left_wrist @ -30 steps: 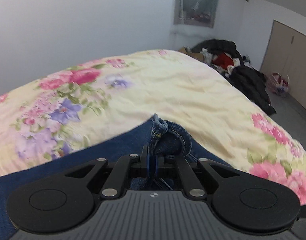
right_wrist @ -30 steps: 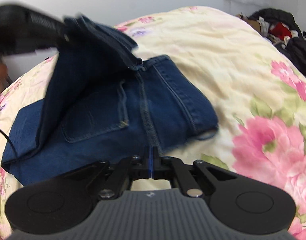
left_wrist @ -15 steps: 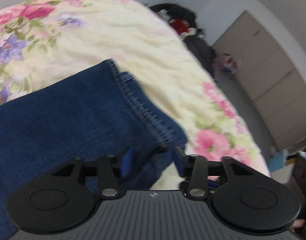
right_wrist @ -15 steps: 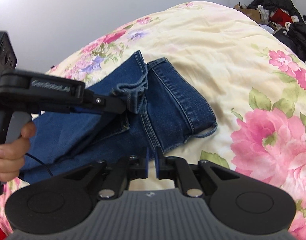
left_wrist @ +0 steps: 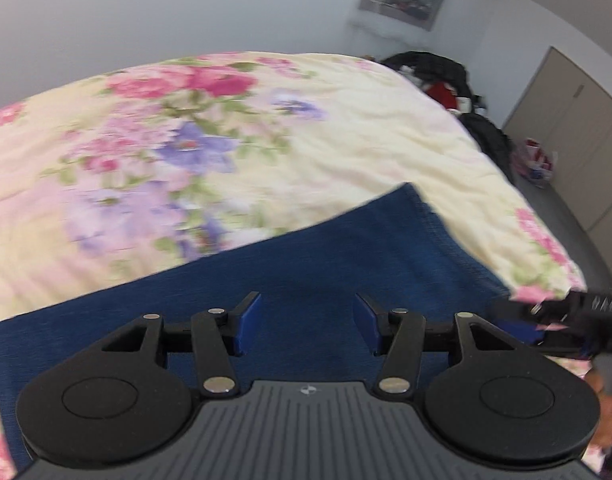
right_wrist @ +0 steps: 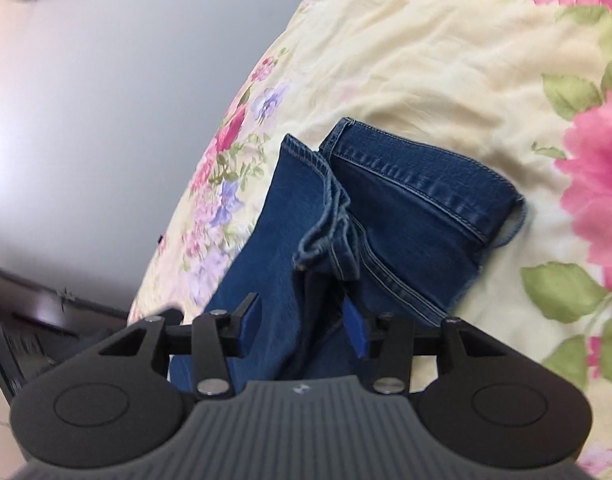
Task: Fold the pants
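Dark blue jeans (right_wrist: 385,216) lie folded on a bed with a floral bedspread (left_wrist: 226,128). The left hand-held gripper (left_wrist: 306,322) hovers over the denim, jaws wide apart, holding nothing. The right hand-held gripper (right_wrist: 302,324) is also spread wide, denim between its fingers, ungripped.

The right gripper (right_wrist: 302,322) has its blue-padded fingers (right_wrist: 354,330) spread wide apart, with the dark blue jeans (right_wrist: 405,216) lying between and just ahead of them — denim fills the gap, though no pad clearly presses it. Ahead, hemmed leg ends lie bunched over the seat. The floral bedspread (right_wrist: 445,60) stretches beyond and to the right — a grey wall (right_wrist: 106,80) stands left.
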A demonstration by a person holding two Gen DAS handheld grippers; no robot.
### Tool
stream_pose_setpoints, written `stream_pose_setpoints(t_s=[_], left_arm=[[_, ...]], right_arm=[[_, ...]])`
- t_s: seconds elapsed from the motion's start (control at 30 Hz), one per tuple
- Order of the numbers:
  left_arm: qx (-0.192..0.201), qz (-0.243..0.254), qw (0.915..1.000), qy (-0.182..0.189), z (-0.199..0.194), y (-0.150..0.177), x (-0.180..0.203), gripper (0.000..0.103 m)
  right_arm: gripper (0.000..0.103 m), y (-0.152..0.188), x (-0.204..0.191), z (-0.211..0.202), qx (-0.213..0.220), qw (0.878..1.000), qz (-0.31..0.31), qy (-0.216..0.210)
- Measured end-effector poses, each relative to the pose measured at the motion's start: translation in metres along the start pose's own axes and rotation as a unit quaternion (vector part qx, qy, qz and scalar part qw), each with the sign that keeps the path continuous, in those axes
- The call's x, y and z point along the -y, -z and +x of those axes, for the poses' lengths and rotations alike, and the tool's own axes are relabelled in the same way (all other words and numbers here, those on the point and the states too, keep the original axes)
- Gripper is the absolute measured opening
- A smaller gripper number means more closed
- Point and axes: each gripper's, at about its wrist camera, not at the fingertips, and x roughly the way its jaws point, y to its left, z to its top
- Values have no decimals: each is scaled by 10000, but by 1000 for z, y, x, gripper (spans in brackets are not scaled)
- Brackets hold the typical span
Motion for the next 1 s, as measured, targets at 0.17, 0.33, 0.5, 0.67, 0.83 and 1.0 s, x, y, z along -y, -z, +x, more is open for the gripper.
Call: stream_pose_setpoints(t_s=[0.17, 0.33, 0.5, 0.67, 0.83, 1.0], left_arm=[[-26, -405, 9985, -376, -17, 16, -68, 61], [68, -683, 9951, -709, -38, 32, -122, 61], [196, -1043, 9895, -979, -57, 46, -165, 61], [353, -1301, 9852, -1061, -72, 55, -192, 61], [464, -1348, 9859, -878, -73, 60, -195, 61], [302, -1078, 9884, -1029, -50, 64, -183, 49]], right_arm=[[38, -14, 6, 26, 198, 9983, 472, 279], [16, -25, -11, 30, 320, 9968, 223, 701], [7, -20, -74, 21, 321, 9830, -1363, 1190], [6, 5, -170, 3, 488, 9289, -3471, 1191], [6, -2, -188, -21, 959, 8888, -4170, 1642], [6, -18, -102, 27, 665, 8672, -3966, 2938]])
